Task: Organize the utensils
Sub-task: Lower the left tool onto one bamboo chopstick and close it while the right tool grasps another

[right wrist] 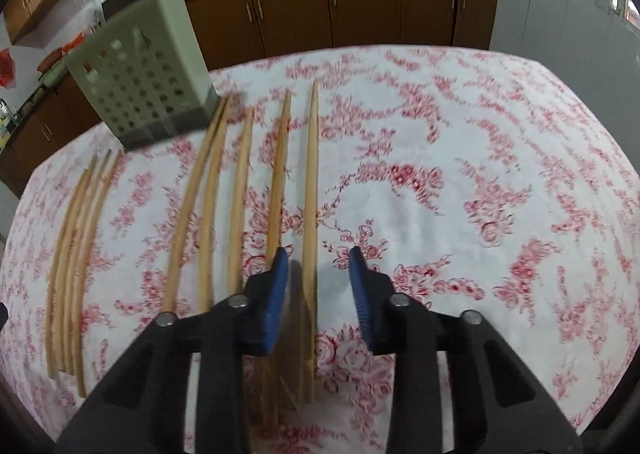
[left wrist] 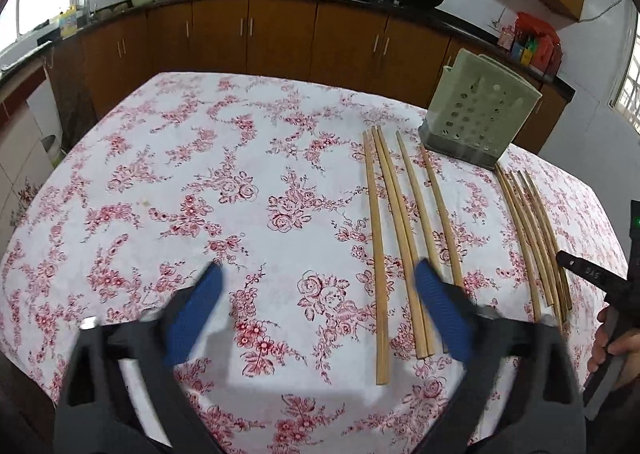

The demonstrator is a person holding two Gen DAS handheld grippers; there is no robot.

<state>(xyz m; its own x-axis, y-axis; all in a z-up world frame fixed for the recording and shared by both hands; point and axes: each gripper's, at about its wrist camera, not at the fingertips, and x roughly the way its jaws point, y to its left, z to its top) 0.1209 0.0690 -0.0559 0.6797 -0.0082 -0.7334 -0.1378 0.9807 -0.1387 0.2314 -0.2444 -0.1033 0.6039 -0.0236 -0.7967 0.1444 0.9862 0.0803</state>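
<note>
So far nothing is sorted: the holder (left wrist: 480, 117) looks empty (holes show through), and all the chopsticks (left wrist: 404, 238) lie on the table (left wrist: 200, 181) in front of it, pale, slim, roughly parallel. Left gripper (left wrist: 316, 318) gapes over cloth, grasping nothing; right gripper (right wrist: 318, 294) straddles one chopstick (right wrist: 311, 189), pads not touching.

Bright window daylight, strong fisheye bending at edges, right view motion-blurred.
</note>
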